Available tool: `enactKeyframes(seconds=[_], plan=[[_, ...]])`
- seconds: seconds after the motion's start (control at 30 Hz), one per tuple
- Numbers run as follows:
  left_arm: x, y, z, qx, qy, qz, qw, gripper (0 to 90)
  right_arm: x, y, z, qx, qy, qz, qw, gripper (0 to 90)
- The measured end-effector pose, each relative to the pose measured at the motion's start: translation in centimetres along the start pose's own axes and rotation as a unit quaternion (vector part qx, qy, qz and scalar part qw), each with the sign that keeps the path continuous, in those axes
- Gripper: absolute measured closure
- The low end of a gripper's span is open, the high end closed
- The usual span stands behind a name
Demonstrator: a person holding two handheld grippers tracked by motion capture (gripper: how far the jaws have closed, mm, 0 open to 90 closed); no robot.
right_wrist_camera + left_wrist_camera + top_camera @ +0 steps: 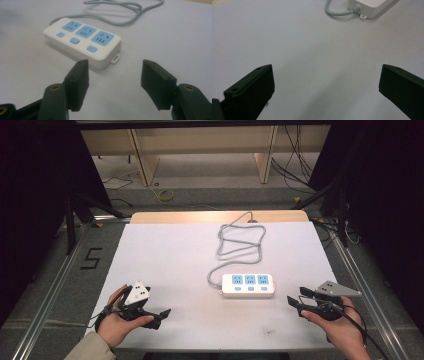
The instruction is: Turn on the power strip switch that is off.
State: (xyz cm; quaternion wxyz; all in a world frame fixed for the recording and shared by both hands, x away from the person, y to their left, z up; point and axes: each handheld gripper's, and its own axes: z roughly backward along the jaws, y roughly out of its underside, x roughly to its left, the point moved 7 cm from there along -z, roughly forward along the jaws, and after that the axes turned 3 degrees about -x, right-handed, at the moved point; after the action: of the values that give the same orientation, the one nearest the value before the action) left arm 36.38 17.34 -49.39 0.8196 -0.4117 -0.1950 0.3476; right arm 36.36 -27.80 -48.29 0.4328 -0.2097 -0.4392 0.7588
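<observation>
- A white power strip (248, 285) with three blue sockets is seen lying flat near the middle of the white surface (165, 255), its grey cable (240, 240) looped behind it toward the far edge.
- Nothing is judged to have been done to the strip yet: it is untouched, no plug is seen in its sockets, and all handling is left.
- The right tool (295, 301) is held low just beside the strip's right end, jaws spread wide and empty, aimed at that end in the right gripper view.
- The left tool (162, 314) is held near the front edge, well apart from the strip, jaws wide and empty, pointed inward.
- Both hands are kept low and level over the surface.
</observation>
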Motion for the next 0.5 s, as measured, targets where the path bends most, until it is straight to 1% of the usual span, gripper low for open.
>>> enactKeyframes(seconds=[0.1,0.13,0.23,0.27,0.37,0.5], plan=[[-0.01,-0.05,-0.08,0.000,-0.001,0.000,1.0000,0.0,-0.02,0.00,0.01,0.008,0.007,0.009,0.9999,47.7],[-0.04,-0.07,-0.10,-0.001,-0.002,0.001,1.0000,0.0,0.04,-0.03,0.02,0.009,0.007,0.008,0.9999,50.0],[-0.07,-0.04,-0.09,-0.001,-0.003,0.000,1.0000,0.0,0.14,-0.15,0.12,0.014,0.008,0.008,0.9998,61.2],[-0.06,-0.05,-0.08,-0.001,-0.003,-0.001,1.0000,0.0,0.18,-0.21,0.18,0.017,0.007,0.012,0.9998,65.8],[-0.07,-0.09,-0.12,-0.002,-0.004,0.001,1.0000,0.0,0.17,-0.49,0.32,0.021,0.014,0.027,0.9993,76.7],[-0.10,-0.10,-0.18,-0.001,-0.005,0.001,1.0000,0.0,0.22,-0.88,0.30,0.021,0.018,0.038,0.9989,86.6]])
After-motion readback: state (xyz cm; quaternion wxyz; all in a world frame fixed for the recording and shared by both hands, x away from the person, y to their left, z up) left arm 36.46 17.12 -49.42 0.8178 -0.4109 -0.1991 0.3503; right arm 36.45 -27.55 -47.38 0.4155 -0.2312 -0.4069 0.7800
